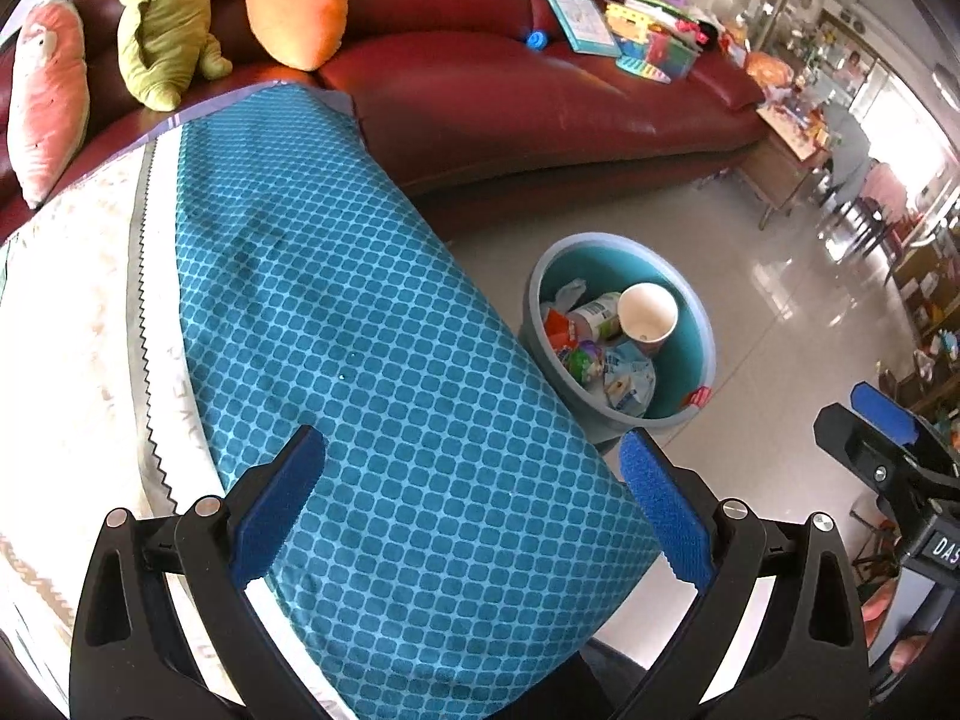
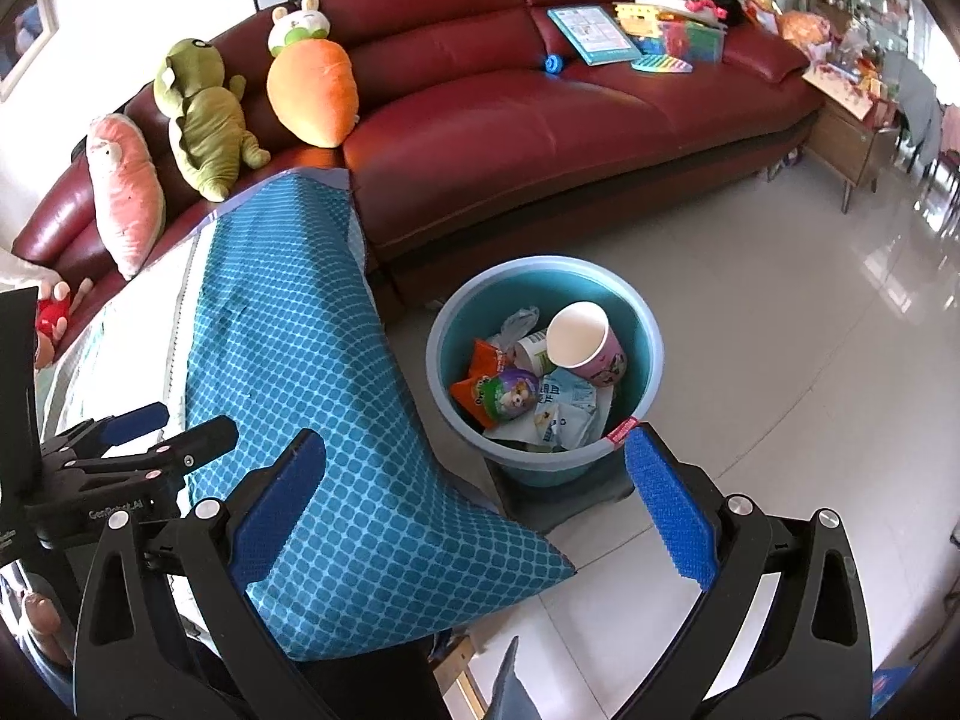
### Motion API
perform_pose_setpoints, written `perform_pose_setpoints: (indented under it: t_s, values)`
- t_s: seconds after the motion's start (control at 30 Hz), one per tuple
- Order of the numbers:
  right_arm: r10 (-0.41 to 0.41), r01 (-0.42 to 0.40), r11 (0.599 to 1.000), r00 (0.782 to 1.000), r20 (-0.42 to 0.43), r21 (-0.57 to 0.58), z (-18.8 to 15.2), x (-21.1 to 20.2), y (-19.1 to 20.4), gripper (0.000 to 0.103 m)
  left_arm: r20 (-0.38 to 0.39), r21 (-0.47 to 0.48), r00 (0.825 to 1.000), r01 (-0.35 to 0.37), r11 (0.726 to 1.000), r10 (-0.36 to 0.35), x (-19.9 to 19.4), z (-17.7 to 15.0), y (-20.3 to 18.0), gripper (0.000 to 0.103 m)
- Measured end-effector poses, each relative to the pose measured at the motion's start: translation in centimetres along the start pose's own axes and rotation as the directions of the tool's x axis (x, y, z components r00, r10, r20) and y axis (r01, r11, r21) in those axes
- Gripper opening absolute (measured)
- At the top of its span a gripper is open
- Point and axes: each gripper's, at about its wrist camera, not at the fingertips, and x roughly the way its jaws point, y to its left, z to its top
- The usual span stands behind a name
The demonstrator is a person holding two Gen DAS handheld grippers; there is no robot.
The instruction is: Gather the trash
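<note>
Both grippers empty and spread wide, bin of trash just off the table's right edge.

Blue-padded fingers of the left gripper (image 1: pixel 471 504) hover wide apart over the teal-patterned table (image 1: pixel 336 324), holding nothing; from here the trash bin (image 1: pixel 699 324) stands on the floor ahead and to the right, beyond the table's right edge, with a paper cup (image 1: pixel 648 312) lying tilted on wrappers. From the right wrist, the right gripper (image 2: pixel 474 510) is equally wide open and empty, the trash bin (image 2: pixel 651 354) almost straight ahead, so I judge this arm nearer. The paper cup (image 2: pixel 579 333) mouth faces up-left. No loose trash shows on the table; the bin's base is hidden.
</note>
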Motion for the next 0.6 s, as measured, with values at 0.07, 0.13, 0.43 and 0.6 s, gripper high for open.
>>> perform_pose_setpoints:
  t_s: [0.07,0.13,0.43,0.6]
  values:
    - [0.001,-0.001,1.000,1.000,0.002,-0.007,-0.1,-0.2,0.4,0.096,0.006,-0.002,1.000,0.004,1.000,-0.004,-0.3,-0.1,0.1,0.099]
    - [0.003,-0.003,1.000,1.000,0.004,-0.010,-0.2,-0.4,0.7,0.096,0.015,-0.001,1.000,0.010,1.000,-0.010,-0.6,-0.3,0.2,0.099]
    - [0.006,-0.006,1.000,1.000,0.015,-0.017,-0.3,-0.7,1.5,0.096,0.058,0.003,0.998,-0.015,1.000,0.015,-1.7,-1.2,0.4,0.099]
    - [0.007,-0.006,1.000,1.000,0.016,-0.019,-0.4,-0.7,1.6,0.096,0.072,0.002,0.997,-0.038,0.999,0.037,-2.0,-1.4,0.5,0.099]
